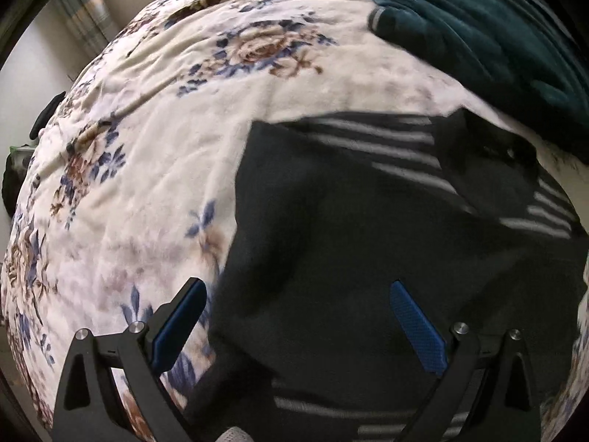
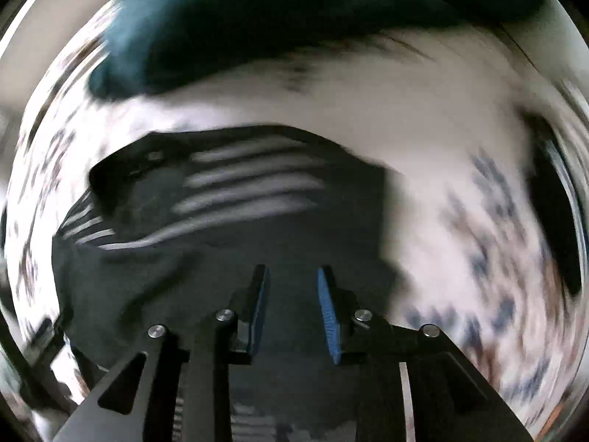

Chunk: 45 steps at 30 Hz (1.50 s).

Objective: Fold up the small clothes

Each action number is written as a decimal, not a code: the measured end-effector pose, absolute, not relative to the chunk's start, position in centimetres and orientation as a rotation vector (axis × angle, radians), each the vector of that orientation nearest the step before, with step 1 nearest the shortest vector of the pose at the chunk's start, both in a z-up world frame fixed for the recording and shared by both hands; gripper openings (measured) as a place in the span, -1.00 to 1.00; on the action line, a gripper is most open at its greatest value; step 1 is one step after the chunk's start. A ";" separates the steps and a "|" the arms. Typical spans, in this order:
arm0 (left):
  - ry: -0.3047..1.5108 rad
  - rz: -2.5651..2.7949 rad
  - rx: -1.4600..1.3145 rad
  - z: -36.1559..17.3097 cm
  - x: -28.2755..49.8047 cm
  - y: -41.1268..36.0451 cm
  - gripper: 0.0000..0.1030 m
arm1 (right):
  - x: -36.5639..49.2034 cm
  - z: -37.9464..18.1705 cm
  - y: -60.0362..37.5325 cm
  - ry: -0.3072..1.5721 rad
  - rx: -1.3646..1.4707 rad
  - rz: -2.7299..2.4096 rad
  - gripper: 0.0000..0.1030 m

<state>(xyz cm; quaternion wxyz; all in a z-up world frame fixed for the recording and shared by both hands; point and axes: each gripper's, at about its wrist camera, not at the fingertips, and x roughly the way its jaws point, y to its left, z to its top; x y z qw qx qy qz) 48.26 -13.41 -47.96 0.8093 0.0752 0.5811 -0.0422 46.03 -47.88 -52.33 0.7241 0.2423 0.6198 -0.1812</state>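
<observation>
Here left gripper [image 1: 298,296] jaws gape wide — right gripper [image 2: 292,287] narrower — over the garment [image 1: 349,258], empty.

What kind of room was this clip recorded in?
Probably a bedroom: the dark grey shirt with white stripes lies on a cream bedspread printed with blue and brown flowers, a bunched teal plush blanket beside it.

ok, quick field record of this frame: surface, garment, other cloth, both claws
surface: floral bedspread
garment: dark garment with grey stripes, lying partly folded on the bedspread
other cloth: teal fabric heaped beyond the garment
left claw: wide open above the garment's edge, holding nothing
right claw: narrowly open over the garment, nothing between the pads; view blurred
</observation>
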 end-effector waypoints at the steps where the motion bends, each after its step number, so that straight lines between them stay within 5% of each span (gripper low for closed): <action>1: 1.249 -0.092 0.167 -48.3 47.6 -13.2 1.00 | 44.7 -52.5 -48.7 1.375 0.593 -0.424 -0.42; 10: 1.316 -0.051 0.219 -53.3 47.0 -13.0 1.00 | 36.3 -58.6 -51.6 1.364 1.008 -0.618 -0.42; 12: 1.314 -0.065 0.228 -53.5 47.2 -13.1 1.00 | 36.0 -58.5 -51.7 1.318 1.019 -0.624 -0.83; 16: 1.321 -0.078 0.209 -53.2 47.5 -12.8 1.00 | 36.6 -58.1 -51.6 1.377 0.892 -0.598 -0.87; 18: 1.315 -0.074 0.196 -51.5 47.0 -12.6 1.00 | 36.2 -57.2 -51.5 1.398 0.895 -0.523 -0.71; 20: 1.292 -0.121 0.152 -49.1 45.6 -13.0 1.00 | 35.1 -55.0 -51.6 1.390 0.861 -0.490 0.13; 23: 1.284 -0.205 0.133 -45.7 41.9 -15.0 1.00 | 33.3 -51.7 -51.2 1.399 0.840 -0.421 0.73; 31: 1.308 -0.425 0.202 -41.5 26.3 -24.9 1.00 | 33.4 -46.2 -51.7 1.392 0.740 -0.281 0.84; 38: 1.504 -0.399 0.231 -46.8 11.5 -33.3 1.00 | 34.5 -48.3 -53.8 1.452 0.619 -0.083 0.84; 45: 1.584 -0.280 0.299 -52.4 5.3 -37.6 0.99 | 36.2 -51.6 -56.2 1.539 0.582 0.043 0.84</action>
